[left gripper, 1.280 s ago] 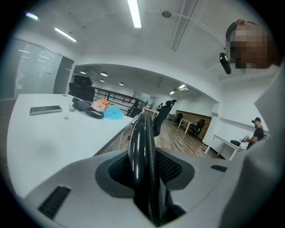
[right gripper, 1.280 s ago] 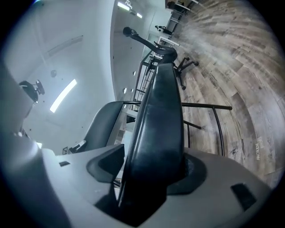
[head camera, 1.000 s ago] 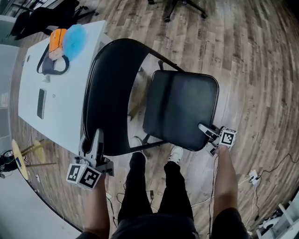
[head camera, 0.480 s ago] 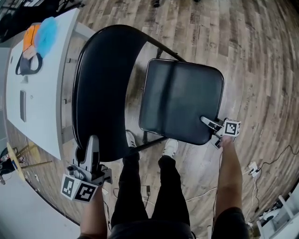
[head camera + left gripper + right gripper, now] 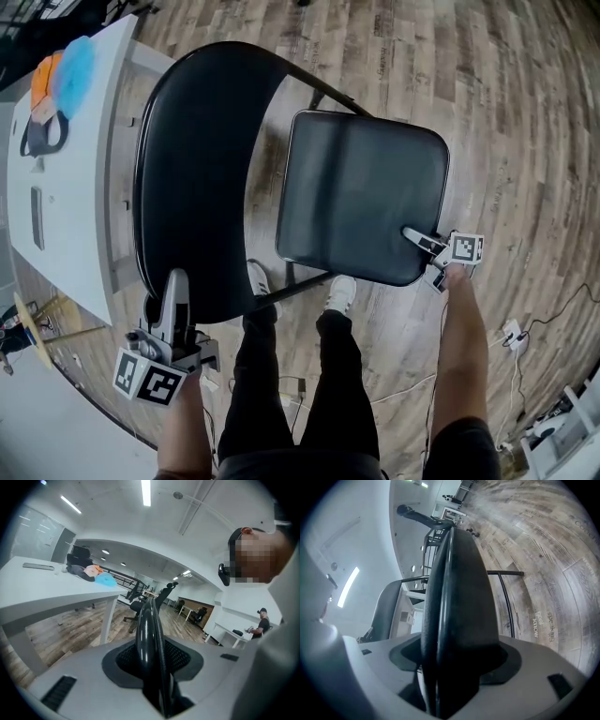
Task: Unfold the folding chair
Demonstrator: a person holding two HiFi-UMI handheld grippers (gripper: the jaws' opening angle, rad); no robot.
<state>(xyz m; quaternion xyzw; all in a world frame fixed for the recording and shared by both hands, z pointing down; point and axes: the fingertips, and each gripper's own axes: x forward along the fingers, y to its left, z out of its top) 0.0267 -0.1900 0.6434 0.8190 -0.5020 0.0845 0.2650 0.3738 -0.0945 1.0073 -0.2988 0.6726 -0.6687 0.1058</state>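
The black folding chair stands open in front of me in the head view. Its curved backrest (image 5: pixel 197 178) is at the left and its padded seat (image 5: pixel 361 192) at the right. My left gripper (image 5: pixel 173 300) holds the backrest's near rim (image 5: pixel 149 634), which runs between its jaws (image 5: pixel 154 667); these jaws have just been closing. My right gripper (image 5: pixel 422 242) clasps the seat's near right corner. The seat edge (image 5: pixel 459 602) fills the gap between its jaws (image 5: pixel 450 667), which have just been opening.
A white table (image 5: pixel 66 206) stands left of the chair with orange and blue items (image 5: pixel 61 70) and a black strap (image 5: pixel 42 131) on it. My shoes (image 5: pixel 342 292) are under the seat's near edge. A plug and cable (image 5: pixel 514 333) lie on the wooden floor at the right.
Both grippers have sunk with the chair parts in them. The seat has swung down and lies flatter. The backrest rim has dropped toward me, further from the table.
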